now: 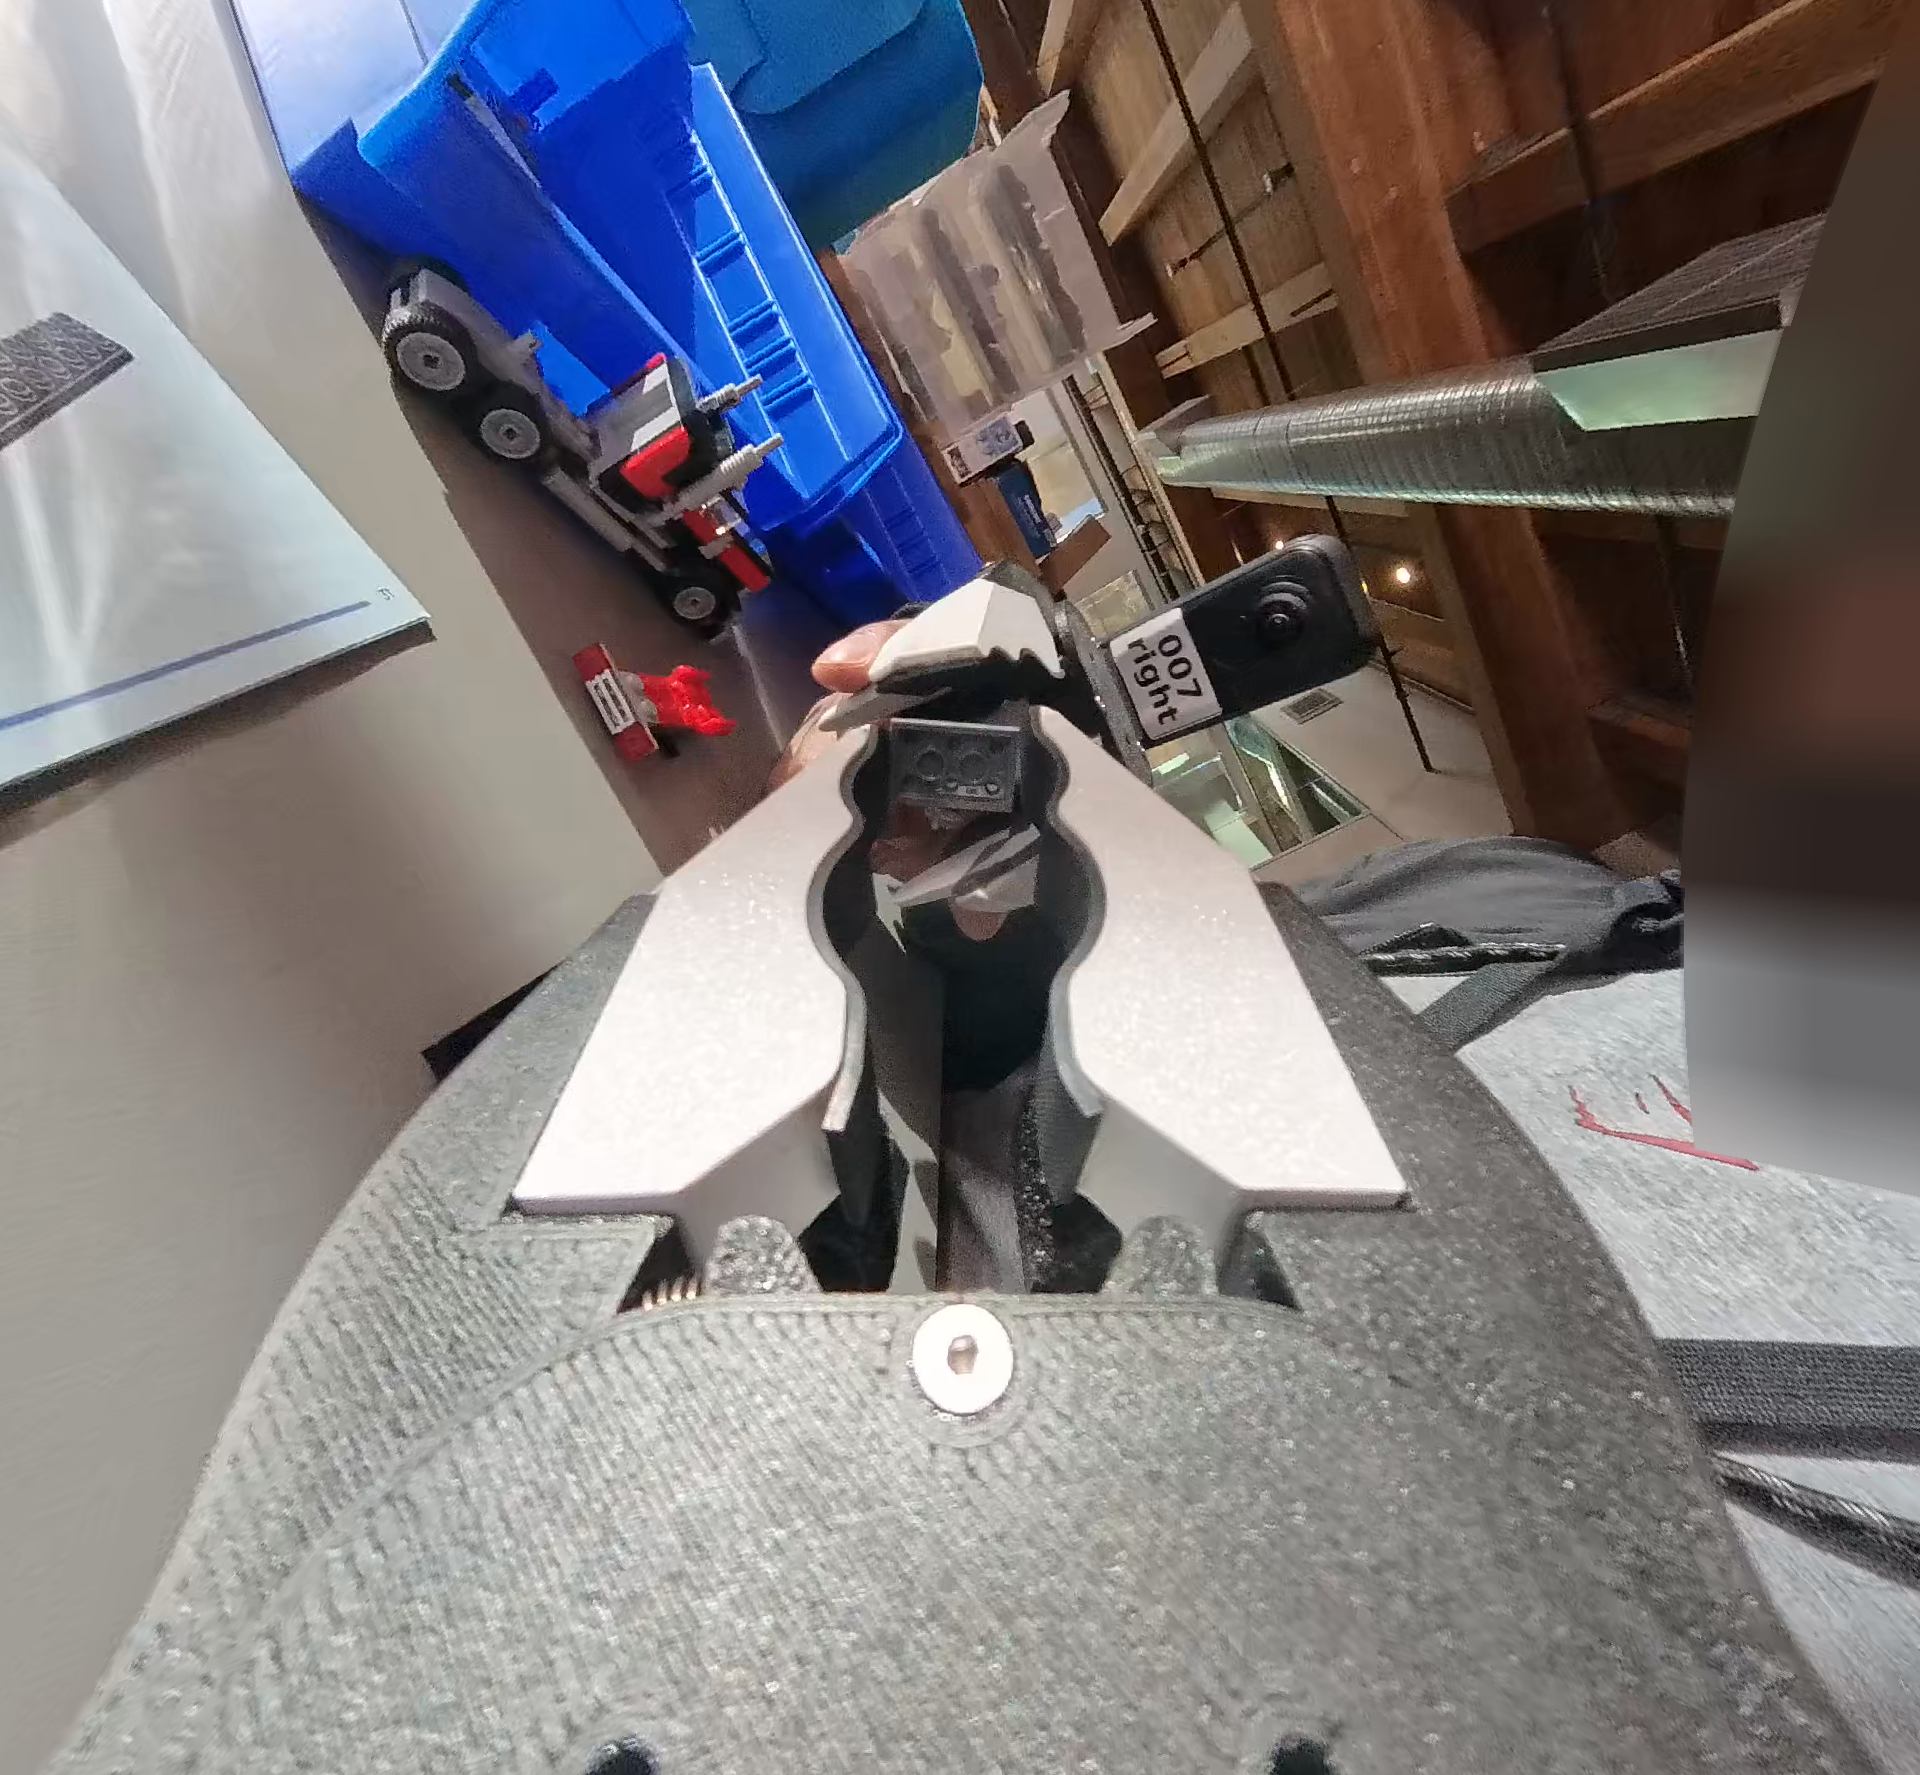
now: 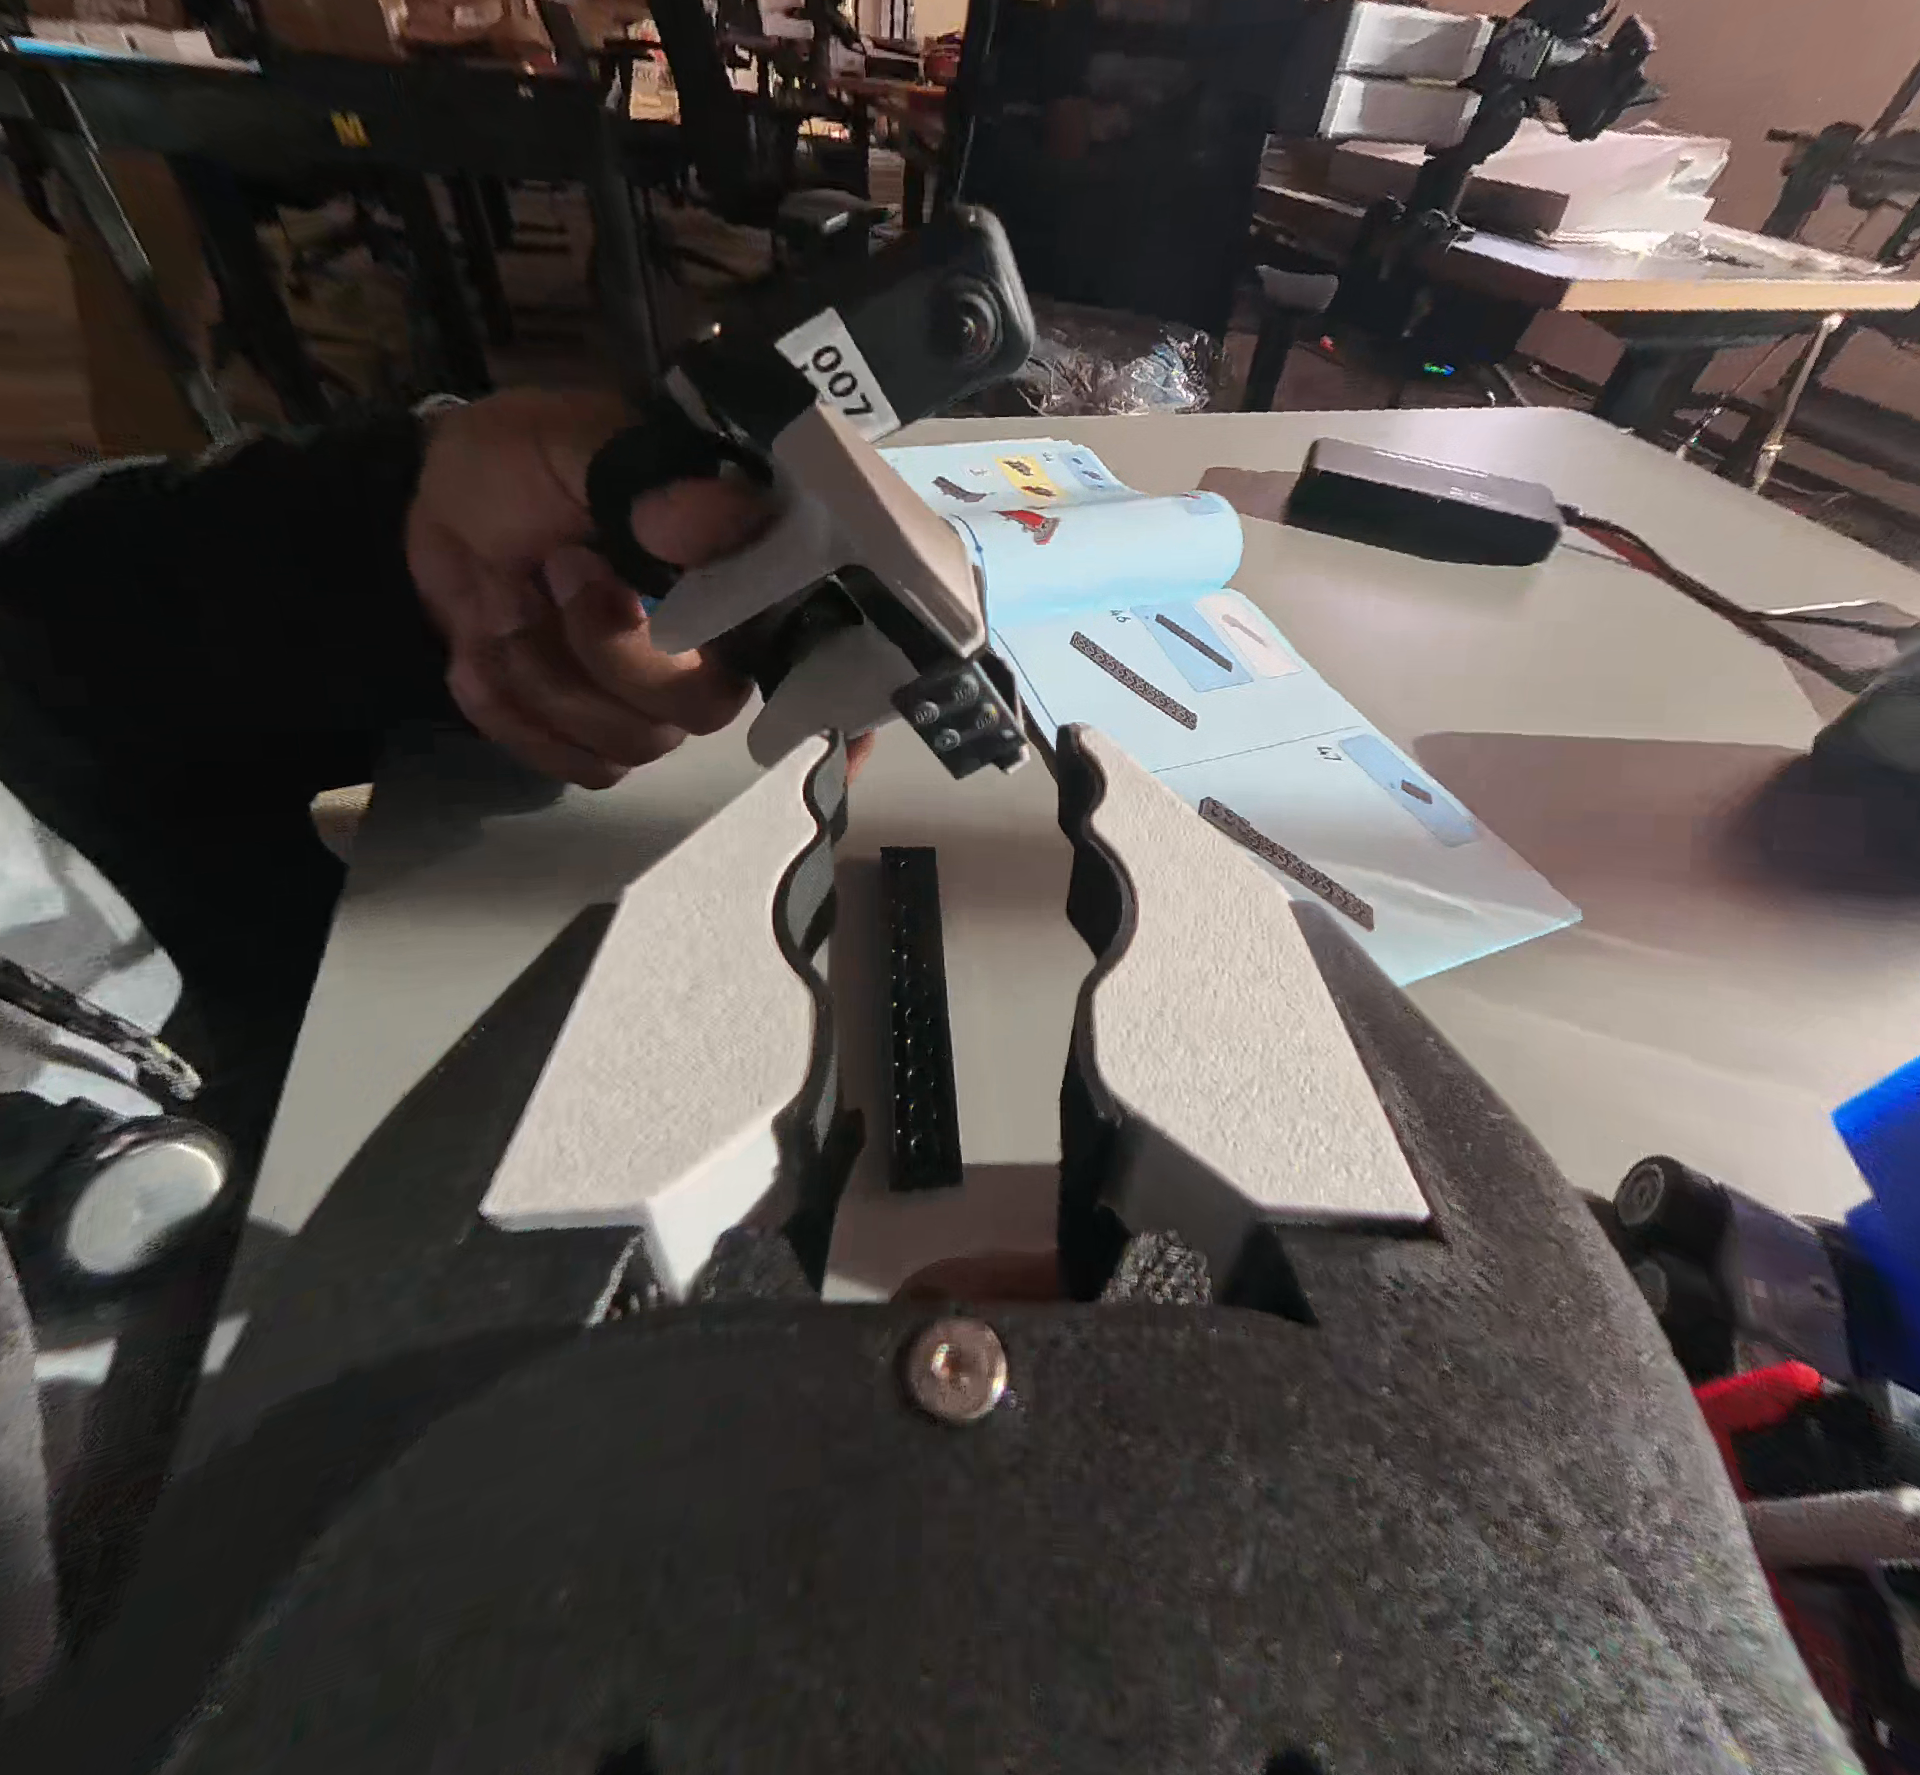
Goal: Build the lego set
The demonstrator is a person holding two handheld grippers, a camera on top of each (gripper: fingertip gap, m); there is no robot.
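Note:
My left gripper (image 1: 951, 738) is shut on a small dark grey studded plate (image 1: 951, 771) and holds it in the air. It also shows in the right wrist view (image 2: 935, 686), held by a hand, with the grey plate (image 2: 961, 717) at its tip. My right gripper (image 2: 951, 759) is open and empty, with its fingertips just below and to either side of that plate. A long black plate (image 2: 920, 1019) lies flat on the table beneath the right gripper's gap. The right gripper's fingers (image 1: 956, 634) show just beyond the grey plate.
An open instruction booklet (image 2: 1299, 738) lies on the grey table (image 2: 1558, 645), beyond the grippers. A part-built red and grey truck (image 1: 582, 447) and a small red assembly (image 1: 655, 697) sit beside blue bins (image 1: 644, 219). A black box (image 2: 1423, 499) with a cable lies at the far side. My two grippers' fingertips are within a few centimetres of each other.

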